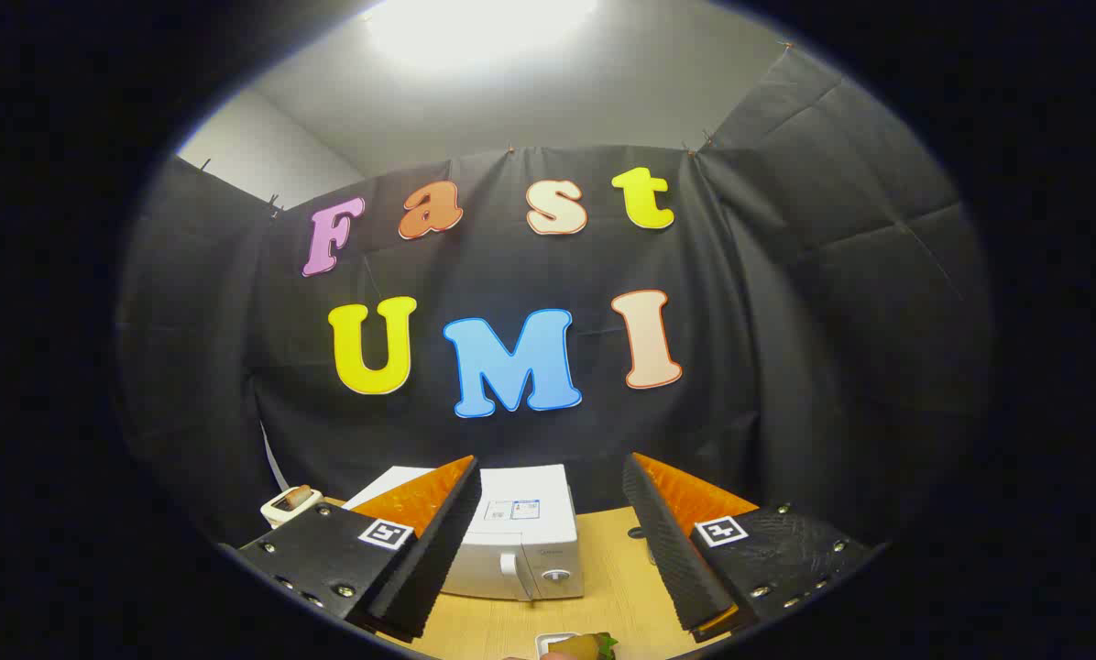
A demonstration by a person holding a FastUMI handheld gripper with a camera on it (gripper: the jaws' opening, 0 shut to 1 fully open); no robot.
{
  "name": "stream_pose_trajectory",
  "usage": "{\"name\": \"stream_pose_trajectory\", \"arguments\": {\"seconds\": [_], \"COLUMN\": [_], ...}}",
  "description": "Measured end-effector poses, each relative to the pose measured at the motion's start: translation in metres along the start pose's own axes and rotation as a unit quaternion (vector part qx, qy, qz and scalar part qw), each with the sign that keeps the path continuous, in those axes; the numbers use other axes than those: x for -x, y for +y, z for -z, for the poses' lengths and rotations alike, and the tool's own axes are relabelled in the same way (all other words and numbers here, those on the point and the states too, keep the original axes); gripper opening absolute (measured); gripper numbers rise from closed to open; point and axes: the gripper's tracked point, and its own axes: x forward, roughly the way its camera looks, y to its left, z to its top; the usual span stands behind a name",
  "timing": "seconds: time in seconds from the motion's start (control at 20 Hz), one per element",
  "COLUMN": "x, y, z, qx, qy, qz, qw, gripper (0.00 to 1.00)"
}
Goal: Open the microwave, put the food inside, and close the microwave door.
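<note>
A white microwave (pixel 522 541) stands on the wooden table (pixel 617 587) with its door shut and its handle toward me. It lies beyond my fingers, partly behind the left one. My gripper (pixel 548 532) is open, held high above the table, with nothing between the fingers. Close below the fingers, a small white dish with food (pixel 577 645), brownish with a green bit, peeks in near the table's front.
A small white tray holding a brownish item (pixel 291 502) sits to the left of the microwave, near the black cloth wall. A small dark object (pixel 637 532) lies on the table right of the microwave, by the right finger.
</note>
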Motion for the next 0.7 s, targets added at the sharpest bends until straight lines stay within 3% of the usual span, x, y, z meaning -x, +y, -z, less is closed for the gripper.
{"name": "stream_pose_trajectory", "arguments": {"seconds": [0.25, 0.7], "x": [-0.006, -0.025], "y": [-0.007, -0.006], "z": [0.011, 0.023], "qx": [0.008, 0.022], "qy": [0.006, 0.006], "qz": [0.024, 0.009], "qw": [1.0, 1.0], "gripper": [0.96, 0.96]}}
